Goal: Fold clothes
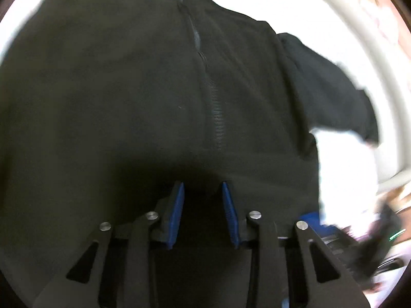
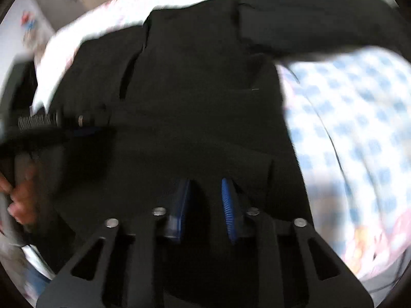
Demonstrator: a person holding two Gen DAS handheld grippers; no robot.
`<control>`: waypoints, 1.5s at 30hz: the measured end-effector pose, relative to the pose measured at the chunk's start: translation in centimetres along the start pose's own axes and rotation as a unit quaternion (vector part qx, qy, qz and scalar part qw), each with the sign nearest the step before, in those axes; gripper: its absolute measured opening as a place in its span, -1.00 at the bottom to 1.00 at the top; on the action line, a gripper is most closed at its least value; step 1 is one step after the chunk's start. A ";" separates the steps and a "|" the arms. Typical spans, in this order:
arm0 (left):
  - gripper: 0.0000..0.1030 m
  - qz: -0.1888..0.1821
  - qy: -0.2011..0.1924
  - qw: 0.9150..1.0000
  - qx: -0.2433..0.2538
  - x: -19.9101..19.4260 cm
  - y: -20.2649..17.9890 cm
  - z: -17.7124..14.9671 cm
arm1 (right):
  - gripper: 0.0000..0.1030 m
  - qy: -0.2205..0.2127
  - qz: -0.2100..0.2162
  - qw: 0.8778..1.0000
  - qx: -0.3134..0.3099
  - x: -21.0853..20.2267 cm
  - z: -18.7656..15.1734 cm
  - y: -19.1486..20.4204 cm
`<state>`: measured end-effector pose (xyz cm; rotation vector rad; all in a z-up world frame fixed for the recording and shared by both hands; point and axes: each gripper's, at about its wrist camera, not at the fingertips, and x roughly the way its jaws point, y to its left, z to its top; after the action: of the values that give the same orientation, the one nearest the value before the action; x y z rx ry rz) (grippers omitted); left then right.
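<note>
**Left wrist view: both grippers low over a black jacket**

Left wrist camera looks down on the black jacket [image 1: 128, 89], spread on a white bed sheet [image 1: 308, 12], its zipper [image 1: 213, 107] running up the middle of frame. Left gripper [image 1: 203, 187] hangs just above the cloth, blue fingers [image 1: 177, 213] apart, nothing pinched. On the right wrist camera, the right gripper [image 2: 205, 182] shows fingers apart too, over dark fabric. One sleeve [image 2: 321, 12] stretches across the upper right, over a blue-checked blanket [image 2: 359, 128]. Blurred at left edge, a hand [image 2: 20, 195].
</note>
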<state>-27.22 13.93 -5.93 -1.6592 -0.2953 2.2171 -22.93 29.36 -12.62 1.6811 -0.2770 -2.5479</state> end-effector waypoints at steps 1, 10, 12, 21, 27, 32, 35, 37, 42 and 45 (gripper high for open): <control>-0.03 0.010 -0.009 1.000 0.021 -1.3 -0.6 -0.4 | -0.04 -0.018 0.005 1.000 0.004 -1.1 0.3 0.4; 0.10 0.071 0.003 0.997 0.041 -1.6 1.1 -7.6 | -0.04 -0.010 -0.016 0.999 -0.044 1.4 -0.5 2.6; 0.08 0.041 -0.011 0.999 0.005 -3.1 3.0 -8.6 | -0.07 -0.027 -0.027 0.998 -0.055 0.7 -1.2 2.3; 0.04 0.081 0.019 0.995 0.063 -5.4 2.7 -11.3 | 0.13 -0.027 -0.073 0.997 -0.020 -2.9 -3.7 -1.1; 0.07 0.061 -0.049 0.982 0.172 -9.3 -3.1 -5.2 | 0.13 -0.094 -0.033 0.995 0.004 -6.3 0.8 1.1; -0.19 0.053 -0.027 0.993 0.102 -3.6 -1.4 -1.7 | 0.12 -0.071 -0.032 0.997 -0.016 -2.0 3.6 1.7; -0.16 0.075 -0.008 0.993 0.089 -0.7 -0.9 -0.9 | 0.09 -0.048 -0.037 0.998 -0.022 0.8 4.4 1.6; -0.11 0.077 -0.001 0.994 0.081 0.6 -0.6 -0.2 | 0.09 -0.028 -0.061 0.997 -0.022 2.6 4.6 1.3; -0.17 0.086 -0.037 0.995 0.018 -1.5 2.5 2.6 | 0.02 -0.015 -0.064 0.998 0.012 4.5 4.7 -1.0; -0.19 0.045 -0.061 0.997 0.006 -4.3 3.1 1.6 | 0.01 -0.032 -0.061 0.997 0.021 2.9 4.5 -1.0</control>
<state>-28.18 9.42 -2.82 -1.5640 -0.2412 2.3866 -28.15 30.30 -13.75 1.6819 -0.2417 -2.7073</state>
